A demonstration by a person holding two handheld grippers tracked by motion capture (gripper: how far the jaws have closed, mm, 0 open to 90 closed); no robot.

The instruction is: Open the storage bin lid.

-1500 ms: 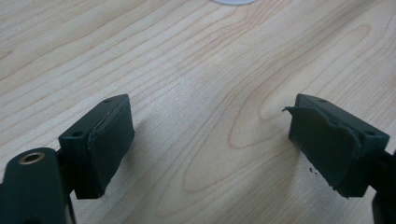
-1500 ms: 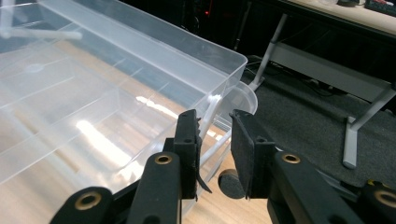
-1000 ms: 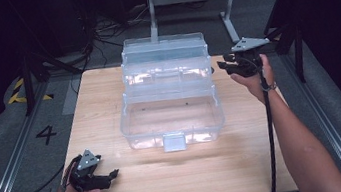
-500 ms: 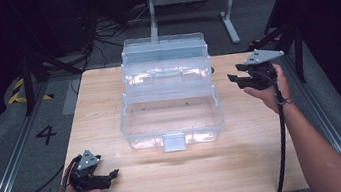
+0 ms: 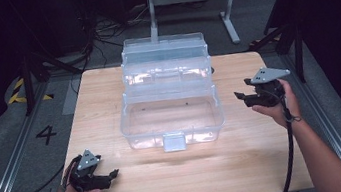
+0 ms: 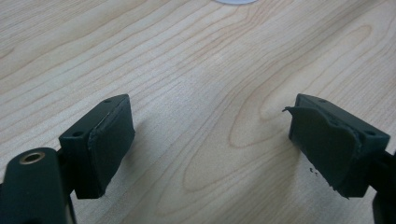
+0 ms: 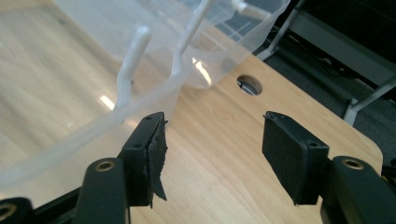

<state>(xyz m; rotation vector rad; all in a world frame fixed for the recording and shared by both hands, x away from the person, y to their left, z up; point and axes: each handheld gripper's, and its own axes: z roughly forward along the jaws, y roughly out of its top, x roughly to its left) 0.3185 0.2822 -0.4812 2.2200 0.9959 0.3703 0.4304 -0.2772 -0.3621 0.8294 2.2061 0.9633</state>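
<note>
Light wooden table (image 5: 108, 99), largest thing here. On its middle sits the clear plastic tiered storage box (image 5: 168, 96), opened out — trays stepped back toward the far edge, the bottom bin nearest me and bare inside, with a small latch tab on its front wall. I can't tell whether the upper trays hold anything.

My right gripper (image 5: 242, 97) hangs just beside the box's right end, near but not touching. Its jaws have just been opening and now stand moderately apart with nothing between them; in the right gripper view (image 7: 212, 154) the box wall and its white hinge arms lie just past my left jaw.

My left gripper (image 5: 110, 176) rests at the table's near left corner, well apart from the box — jaws spread wide over bare wood (image 6: 205, 140), holding nothing.
</note>
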